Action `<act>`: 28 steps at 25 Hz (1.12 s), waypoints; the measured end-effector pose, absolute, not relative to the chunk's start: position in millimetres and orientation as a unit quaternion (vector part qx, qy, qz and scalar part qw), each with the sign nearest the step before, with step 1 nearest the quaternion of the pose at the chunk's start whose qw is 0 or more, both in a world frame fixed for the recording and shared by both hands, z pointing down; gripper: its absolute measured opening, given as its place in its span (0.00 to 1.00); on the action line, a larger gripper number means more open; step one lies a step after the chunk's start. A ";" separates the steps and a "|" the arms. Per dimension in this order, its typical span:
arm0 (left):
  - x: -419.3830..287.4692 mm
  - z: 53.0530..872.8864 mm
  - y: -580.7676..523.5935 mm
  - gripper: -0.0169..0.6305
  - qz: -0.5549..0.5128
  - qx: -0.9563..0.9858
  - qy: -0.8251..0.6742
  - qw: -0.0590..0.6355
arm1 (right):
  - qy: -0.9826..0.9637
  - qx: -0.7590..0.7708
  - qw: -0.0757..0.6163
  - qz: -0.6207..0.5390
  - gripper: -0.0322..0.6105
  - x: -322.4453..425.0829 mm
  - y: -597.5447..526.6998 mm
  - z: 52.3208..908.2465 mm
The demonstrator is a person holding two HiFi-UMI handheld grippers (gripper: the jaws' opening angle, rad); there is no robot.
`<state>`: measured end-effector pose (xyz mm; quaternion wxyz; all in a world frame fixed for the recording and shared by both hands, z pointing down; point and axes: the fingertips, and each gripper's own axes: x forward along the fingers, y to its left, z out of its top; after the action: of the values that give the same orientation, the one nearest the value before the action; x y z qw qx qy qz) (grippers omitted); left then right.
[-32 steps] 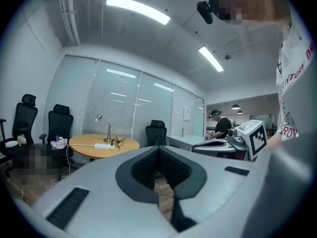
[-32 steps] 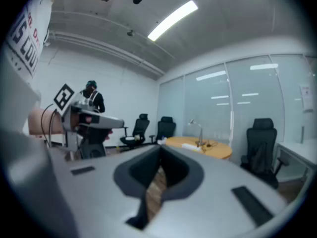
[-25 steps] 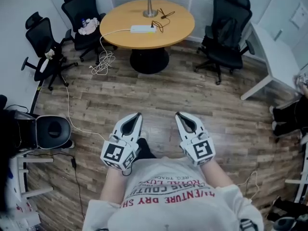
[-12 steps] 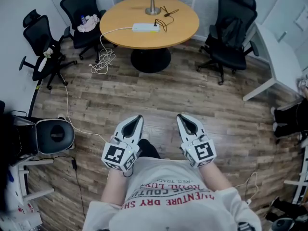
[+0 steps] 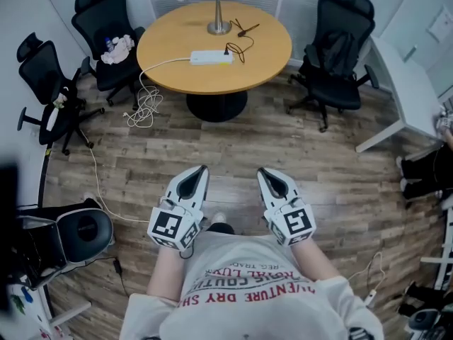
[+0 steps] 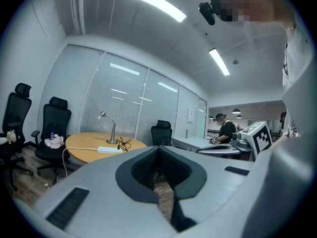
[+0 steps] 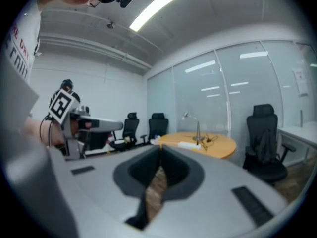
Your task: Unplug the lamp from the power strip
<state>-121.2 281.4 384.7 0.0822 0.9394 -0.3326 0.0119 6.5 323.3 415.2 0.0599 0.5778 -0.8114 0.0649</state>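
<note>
White power strip (image 5: 210,58) lies loose on the desk (image 5: 177,73); left gripper (image 5: 202,169) and right gripper (image 5: 263,170), fingers together, could drag it unplugging the lamp (image 5: 216,21).

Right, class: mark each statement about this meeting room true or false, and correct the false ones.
1. The white power strip lies on the round wooden table. True.
2. The silver desk lamp stands on the floor. False: it stands on the table, behind the power strip.
3. The left gripper and the right gripper both have their jaws together, holding nothing. True.
4. The right gripper is clamped on a plug at the power strip. False: it is held close to the person's body, well short of the table.
5. A white cable runs from the power strip over the table's edge to the floor. True.
</note>
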 end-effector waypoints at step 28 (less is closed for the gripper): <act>-104.3 409.3 48.0 0.07 0.038 0.912 -0.396 0.101 | -0.844 0.523 0.085 0.084 0.10 26.1 64.2 446.1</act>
<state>-104.3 48.0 409.3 0.1013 0.9119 -0.3960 0.0376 26.1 64.2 446.1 0.0853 0.5230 -0.8439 0.0843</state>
